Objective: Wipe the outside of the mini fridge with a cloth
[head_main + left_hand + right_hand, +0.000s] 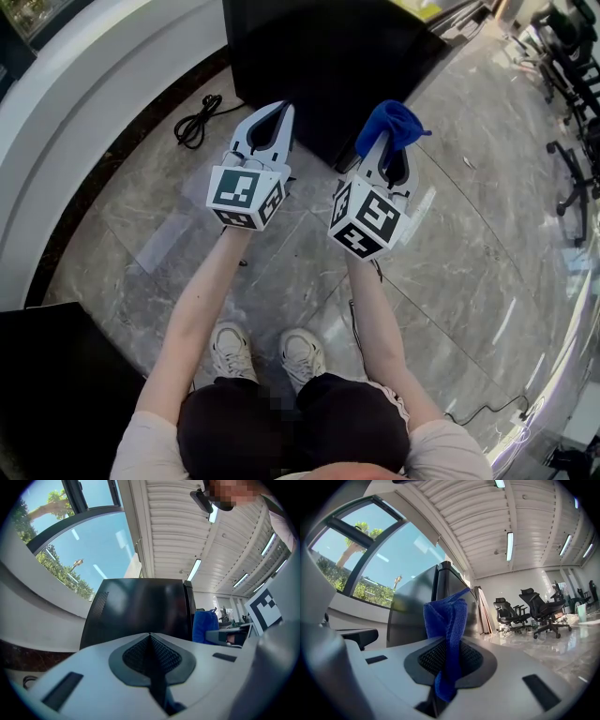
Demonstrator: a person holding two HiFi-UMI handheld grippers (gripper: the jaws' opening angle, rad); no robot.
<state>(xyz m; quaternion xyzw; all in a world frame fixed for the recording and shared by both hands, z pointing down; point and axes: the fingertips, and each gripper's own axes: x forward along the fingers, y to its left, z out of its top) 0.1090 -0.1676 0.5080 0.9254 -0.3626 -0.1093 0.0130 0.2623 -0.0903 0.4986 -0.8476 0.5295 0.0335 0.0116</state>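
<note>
Forearms (202, 309) are seen nearest in the head view, with the left gripper (270, 117) and right gripper (394, 157) aimed at the black mini fridge (328, 56) just ahead, untouched. In the left gripper view, the jaws are pressed together on nothing. In the right gripper view, a blue cloth (446, 620) is pinched between the jaws; the approach is judged in hand, and cloth-to-wall contact is required next.

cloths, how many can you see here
1. The blue cloth is clamped in the right gripper, by the black mini fridge. The left gripper is shut and empty.
</note>
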